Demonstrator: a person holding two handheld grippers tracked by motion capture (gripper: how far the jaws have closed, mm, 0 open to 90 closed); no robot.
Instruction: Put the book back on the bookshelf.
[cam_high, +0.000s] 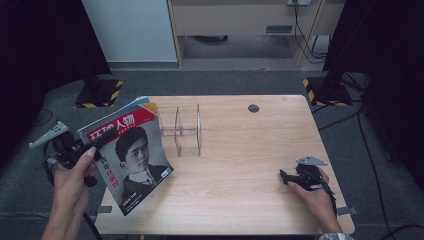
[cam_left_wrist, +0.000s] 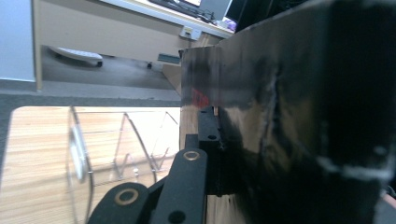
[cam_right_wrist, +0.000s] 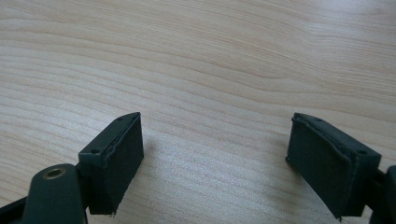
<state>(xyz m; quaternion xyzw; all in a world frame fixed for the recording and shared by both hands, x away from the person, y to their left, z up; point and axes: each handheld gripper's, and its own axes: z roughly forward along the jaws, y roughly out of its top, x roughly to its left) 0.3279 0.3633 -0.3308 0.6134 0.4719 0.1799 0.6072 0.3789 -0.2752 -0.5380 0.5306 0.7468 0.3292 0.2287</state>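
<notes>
A magazine with a red title band and a portrait cover is held tilted over the left end of the wooden table. My left gripper is shut on its left edge. In the left gripper view the dark glossy magazine stands on the right, with the jaws clamped on its edge. A clear acrylic rack with upright dividers stands on the table just right of the magazine; the rack shows beyond the jaw. My right gripper rests low at the table's right front. In its own view the right gripper is open over bare wood.
A dark round cable hole sits near the table's far edge. Two stand bases with black-and-yellow stripes stand on the grey floor behind the table corners. Cables trail along the right side.
</notes>
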